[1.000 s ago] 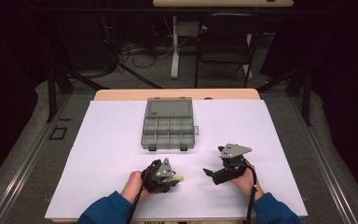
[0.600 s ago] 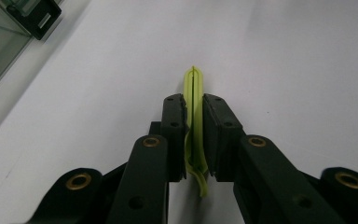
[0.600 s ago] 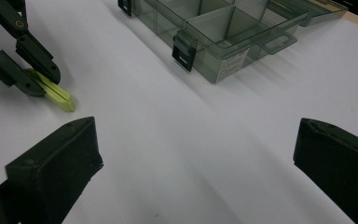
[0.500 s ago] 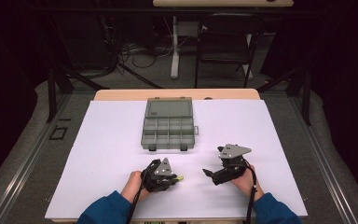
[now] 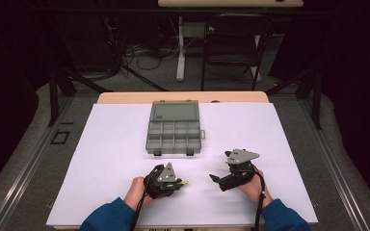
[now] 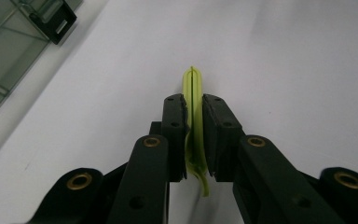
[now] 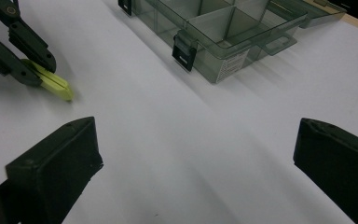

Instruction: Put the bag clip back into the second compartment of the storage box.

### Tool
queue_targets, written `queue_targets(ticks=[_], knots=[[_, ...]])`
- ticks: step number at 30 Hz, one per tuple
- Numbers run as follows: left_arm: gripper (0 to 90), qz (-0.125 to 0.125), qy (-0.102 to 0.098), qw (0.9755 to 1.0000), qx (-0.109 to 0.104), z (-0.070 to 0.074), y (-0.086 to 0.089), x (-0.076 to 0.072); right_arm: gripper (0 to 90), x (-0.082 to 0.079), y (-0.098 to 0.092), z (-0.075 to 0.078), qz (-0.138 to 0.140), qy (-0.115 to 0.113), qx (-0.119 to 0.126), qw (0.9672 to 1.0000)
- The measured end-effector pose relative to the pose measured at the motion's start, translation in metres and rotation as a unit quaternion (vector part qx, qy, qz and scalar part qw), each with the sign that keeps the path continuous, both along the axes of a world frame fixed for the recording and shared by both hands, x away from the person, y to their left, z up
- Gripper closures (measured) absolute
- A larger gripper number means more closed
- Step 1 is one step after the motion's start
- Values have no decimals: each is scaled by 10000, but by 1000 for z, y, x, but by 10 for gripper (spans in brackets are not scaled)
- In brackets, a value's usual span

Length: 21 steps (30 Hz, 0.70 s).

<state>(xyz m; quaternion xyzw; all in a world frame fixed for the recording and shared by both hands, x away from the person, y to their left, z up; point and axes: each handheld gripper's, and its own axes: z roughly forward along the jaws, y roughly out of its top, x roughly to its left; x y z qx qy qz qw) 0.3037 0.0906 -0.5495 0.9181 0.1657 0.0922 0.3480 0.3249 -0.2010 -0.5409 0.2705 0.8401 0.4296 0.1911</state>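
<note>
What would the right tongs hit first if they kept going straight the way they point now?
Probably nothing soon: ahead of the open right tongs lies bare white table cover. Farther on, the organizer box sits up and slightly right of that line; depth is unclear.

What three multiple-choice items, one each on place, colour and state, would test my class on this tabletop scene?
1. Where does the organizer box sit?
A. beyond both grippers
B. between the grippers
C. on the floor

2. What colour is the thin piece in the left gripper?
A. red
B. yellow-green
C. blue

3. How do the right gripper jaws stand?
A. shut on the box
B. shut on the piece
C. wide apart, nothing between them

Key: 1 A, the high view shows it farther up the table; 2 B, seen between the black pads; 3 C, bare white table lies between them.
</note>
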Motion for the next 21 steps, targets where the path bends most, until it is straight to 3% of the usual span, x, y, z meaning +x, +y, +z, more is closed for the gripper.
queue_targets(ticks=[21], knots=[[796, 409, -194, 9990, -68, 1, 16, 5, 0, 0, -1, 0, -18, 2, 40, 10000]])
